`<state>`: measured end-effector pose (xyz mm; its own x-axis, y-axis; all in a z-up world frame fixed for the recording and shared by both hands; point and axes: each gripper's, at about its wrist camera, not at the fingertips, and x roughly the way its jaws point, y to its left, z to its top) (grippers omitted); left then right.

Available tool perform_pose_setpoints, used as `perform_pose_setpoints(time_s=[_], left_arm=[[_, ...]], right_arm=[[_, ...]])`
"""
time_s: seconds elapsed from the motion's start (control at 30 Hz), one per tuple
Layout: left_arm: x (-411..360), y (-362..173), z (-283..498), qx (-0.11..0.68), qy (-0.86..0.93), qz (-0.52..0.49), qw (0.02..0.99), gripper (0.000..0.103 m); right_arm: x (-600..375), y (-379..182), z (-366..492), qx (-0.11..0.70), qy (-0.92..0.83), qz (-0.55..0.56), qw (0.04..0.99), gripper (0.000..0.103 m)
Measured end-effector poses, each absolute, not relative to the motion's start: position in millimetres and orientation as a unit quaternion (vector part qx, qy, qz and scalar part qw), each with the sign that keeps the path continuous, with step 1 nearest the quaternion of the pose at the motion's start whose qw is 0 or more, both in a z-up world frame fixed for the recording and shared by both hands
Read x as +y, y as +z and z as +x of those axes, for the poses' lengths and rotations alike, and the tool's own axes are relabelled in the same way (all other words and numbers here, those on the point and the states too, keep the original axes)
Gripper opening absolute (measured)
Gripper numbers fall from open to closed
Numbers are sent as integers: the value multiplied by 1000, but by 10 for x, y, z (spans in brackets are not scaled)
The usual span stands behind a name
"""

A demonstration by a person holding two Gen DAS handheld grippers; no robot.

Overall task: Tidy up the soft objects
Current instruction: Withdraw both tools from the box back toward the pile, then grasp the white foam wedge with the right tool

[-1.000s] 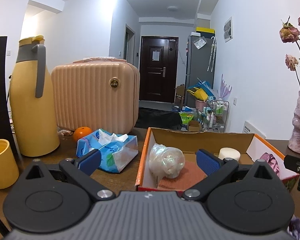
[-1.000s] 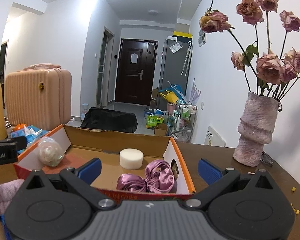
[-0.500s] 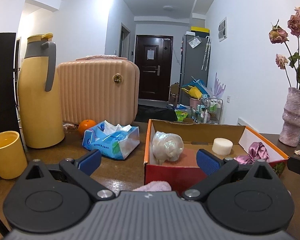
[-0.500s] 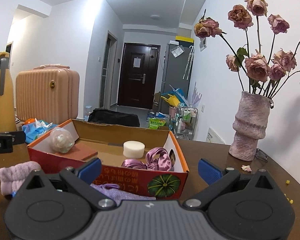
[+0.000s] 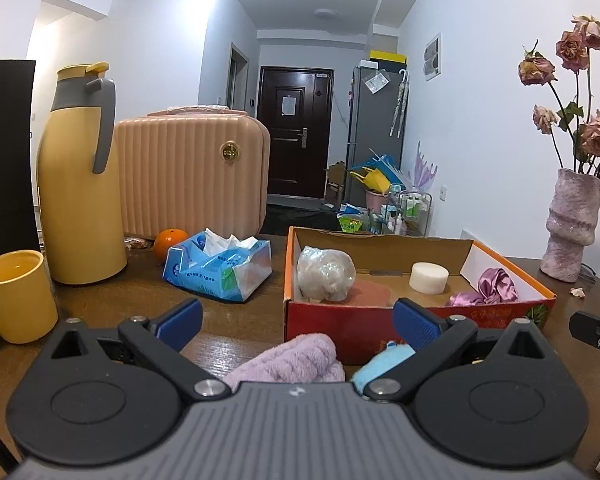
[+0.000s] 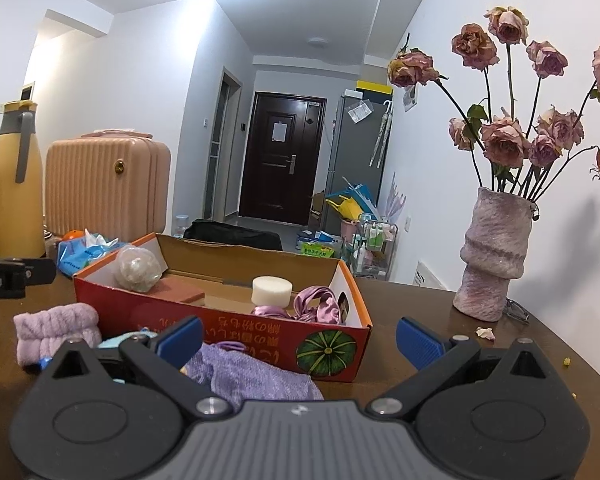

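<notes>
Far to the left of the left gripper [image 5: 298, 322] stand a yellow ceramic mug [image 5: 16, 296] and a tall yellow thermos jug with a grey handle [image 5: 80, 176], with a ribbed peach hard-shell case [image 5: 192, 176] behind them. Ahead of its left finger lie an orange fruit [image 5: 170, 242] and a blue plastic pack of tissues [image 5: 218, 266] on the brown wooden table [image 5: 112, 304]. The left gripper's blue-padded jaws stand wide apart and grip nothing. Between them, close in front, lies a rolled lilac fluffy towel [image 5: 286, 362], and by the right finger a light blue soft item [image 5: 382, 362], both just before the near wall of the red and orange cardboard box [image 5: 380, 326].

Inside the box, ahead of the left gripper, sit a white puffy bundle wrapped in clear plastic [image 5: 326, 274] on a reddish-brown flat pad [image 5: 370, 292], then a white round foam puck [image 5: 428, 278], then a purple satin scrunchie [image 5: 494, 286] at the right end.

The right gripper [image 6: 300, 340] is likewise spread wide and empty. A lavender knitted cloth [image 6: 252, 374] lies between its fingers, nearer the left one, touching the box front, where a green pumpkin print [image 6: 326, 350] shows. Well to the right of this gripper stands a mauve textured vase [image 6: 494, 258] of dried pink roses [image 6: 508, 136], with a fallen petal [image 6: 485, 333] near its foot.
</notes>
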<state>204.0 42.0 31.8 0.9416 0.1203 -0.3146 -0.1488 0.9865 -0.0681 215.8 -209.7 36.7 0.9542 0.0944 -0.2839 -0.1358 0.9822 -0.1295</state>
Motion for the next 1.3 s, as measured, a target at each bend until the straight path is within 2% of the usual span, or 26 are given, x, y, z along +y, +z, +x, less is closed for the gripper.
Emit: perform_pose_setpoints(time_s=[1.07,1.3], left_arm=[[340,187,1736,184,12,-34,982,103],[292,134,1766,199,3,-27,980,103]], right_arm=[[-2290,182,1862,171,48,-62,982,103],[-2439,22,1909,210,30,-67,975,103]])
